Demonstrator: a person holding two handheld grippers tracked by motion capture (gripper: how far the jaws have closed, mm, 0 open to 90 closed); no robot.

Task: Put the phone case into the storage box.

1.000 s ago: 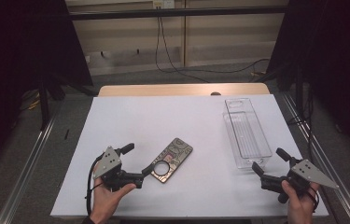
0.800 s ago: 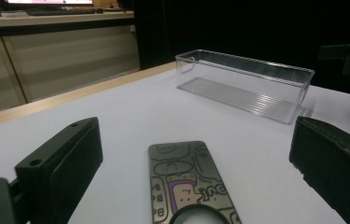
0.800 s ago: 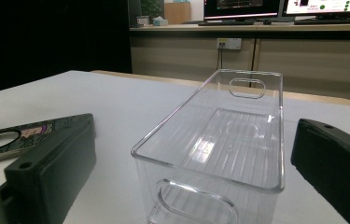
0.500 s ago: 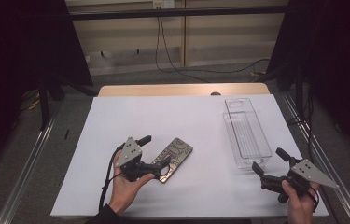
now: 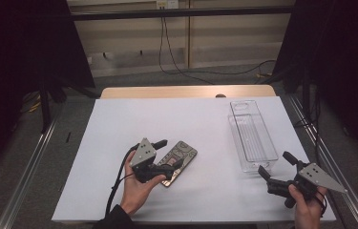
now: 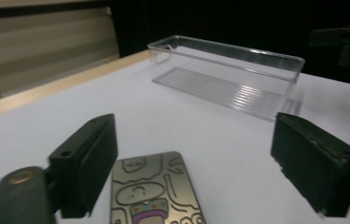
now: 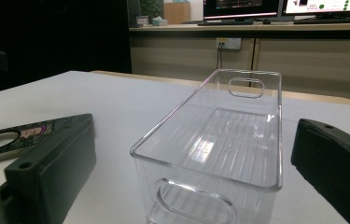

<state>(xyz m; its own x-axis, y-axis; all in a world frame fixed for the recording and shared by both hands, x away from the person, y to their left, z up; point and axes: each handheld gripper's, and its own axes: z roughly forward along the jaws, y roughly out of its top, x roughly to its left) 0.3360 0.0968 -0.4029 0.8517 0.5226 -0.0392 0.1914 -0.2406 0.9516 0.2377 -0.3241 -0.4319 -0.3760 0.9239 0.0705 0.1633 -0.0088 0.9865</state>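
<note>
Left gripper (image 5: 164, 157), lower centre of the high view: my jaws stand wide and have just been closing, astride the near end of the phone case (image 6: 156, 191), pads not yet pressing on it. Case: flat on the white table (image 5: 119, 124), patterned face up, left of centre. Right gripper (image 5: 277, 171), lower right: jaws open, nothing between them. Clear bin (image 5: 252, 138): right of centre, empty, well apart from the case. Risk, as I judge it: the thin case skids or tips off one pad if I close off-centre.
</note>
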